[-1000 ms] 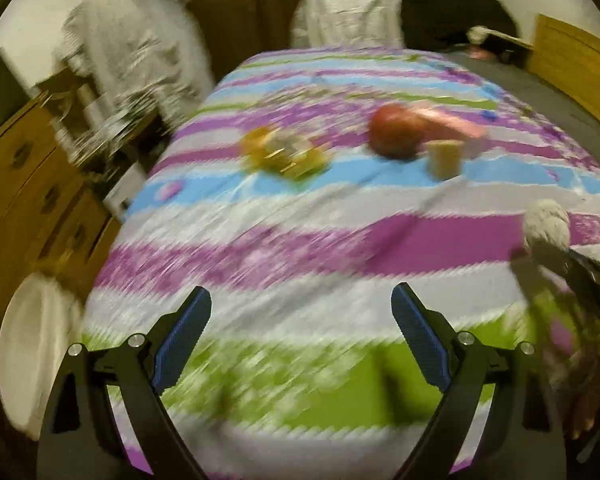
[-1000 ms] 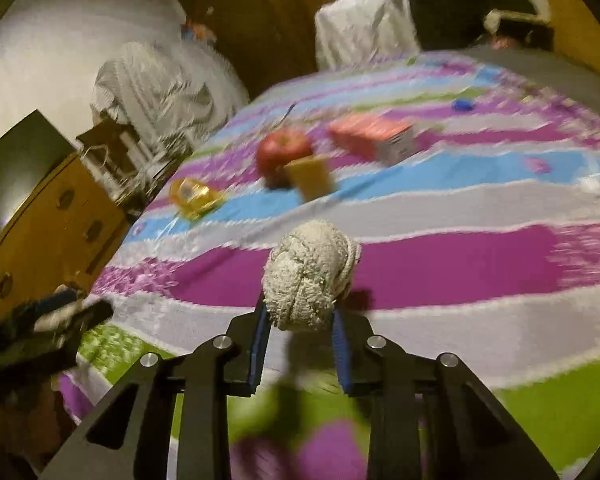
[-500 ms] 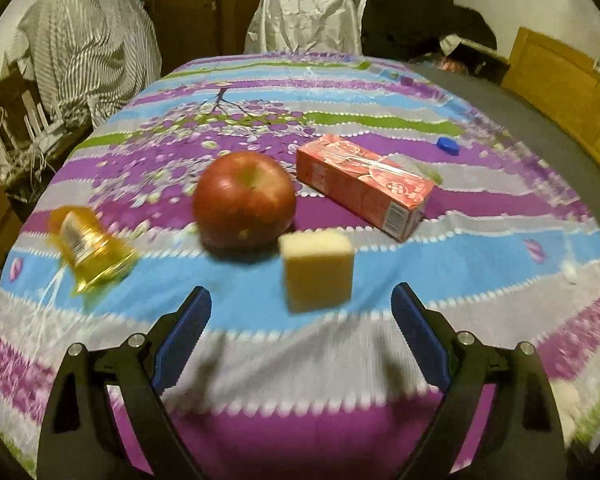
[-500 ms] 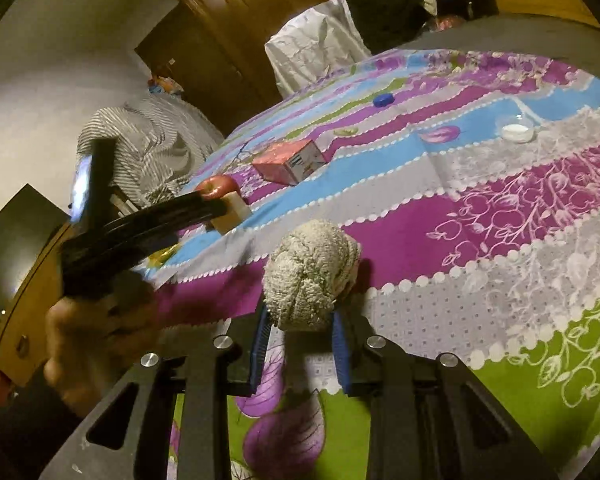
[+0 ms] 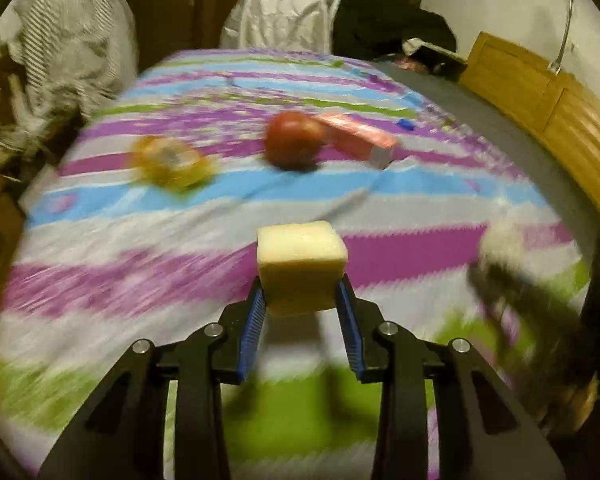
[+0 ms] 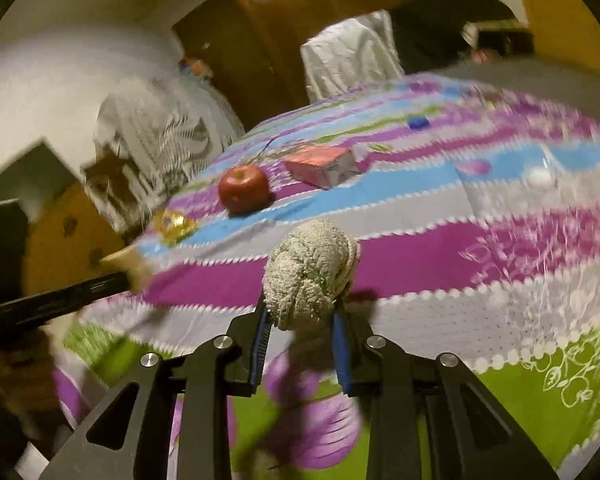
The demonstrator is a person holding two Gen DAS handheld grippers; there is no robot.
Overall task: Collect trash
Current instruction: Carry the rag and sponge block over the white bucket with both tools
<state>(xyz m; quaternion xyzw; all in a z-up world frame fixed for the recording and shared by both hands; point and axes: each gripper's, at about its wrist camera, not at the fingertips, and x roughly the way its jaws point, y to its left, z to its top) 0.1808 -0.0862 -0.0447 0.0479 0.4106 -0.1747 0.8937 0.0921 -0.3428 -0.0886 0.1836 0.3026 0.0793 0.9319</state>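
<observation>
Two loads: yellow sponge block (image 5: 302, 266) between closing left hand-held gripper (image 5: 302, 316) pads, seemingly gripped

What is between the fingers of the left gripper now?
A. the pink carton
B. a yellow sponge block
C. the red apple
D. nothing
B: the left gripper has the yellow sponge block between its closing blue pads, while the apple and the carton lie on the cloth behind.

Your left gripper (image 5: 302, 312) and right gripper (image 6: 300, 320) were black, angular frames with triangular cutouts, silver screws at the joints, and ribbed blue pads (image 5: 251, 328).
</observation>
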